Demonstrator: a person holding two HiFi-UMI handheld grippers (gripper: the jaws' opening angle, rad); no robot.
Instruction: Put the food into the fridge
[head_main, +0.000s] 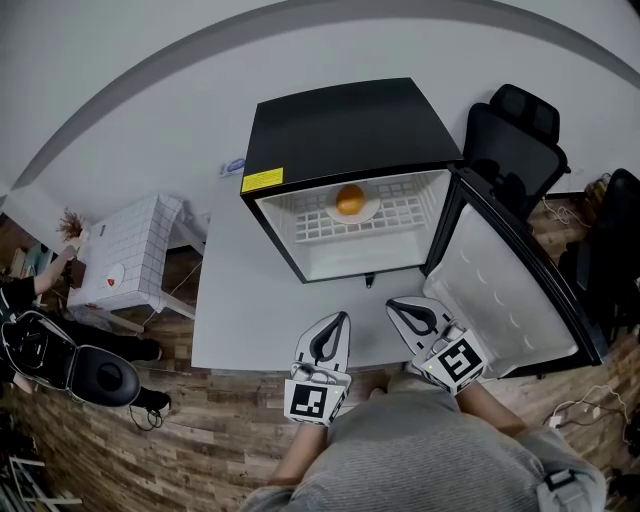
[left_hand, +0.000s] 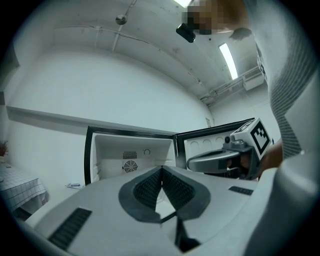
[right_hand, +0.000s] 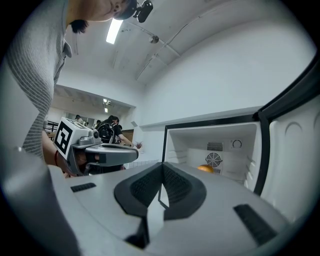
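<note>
Ahead of both claws stands the fridge (head_main: 340, 130) on the white bench (head_main: 240, 300), with its door (head_main: 510, 290) swung out past the right claw's outer side. The orange (head_main: 350, 200) sits on a small plate (head_main: 368, 212) on the wire shelf (head_main: 300, 225) inside, well beyond the tips of either claw. From where we stand, the food looks to be in place already.

Our left claw (head_main: 333, 322) is pressed fully together with nothing between its pads. The right claw (head_main: 395, 303) is likewise closed on nothing. Both hang side by side near the bench's near edge, just short of the fridge opening.

What seems left is the door, and that is where we see trouble. Nudged with a closed claw, the smooth panel could let the tip skid off, so the door would only half swing. A hard shove could jolt the whole fridge. It stands free on the bench, and a jolt might roll the orange off its plate toward the front of the shelf, where the closing door would catch it. The right claw is nearest the door, so reaching across with the left would risk the two claws knocking together.
</note>
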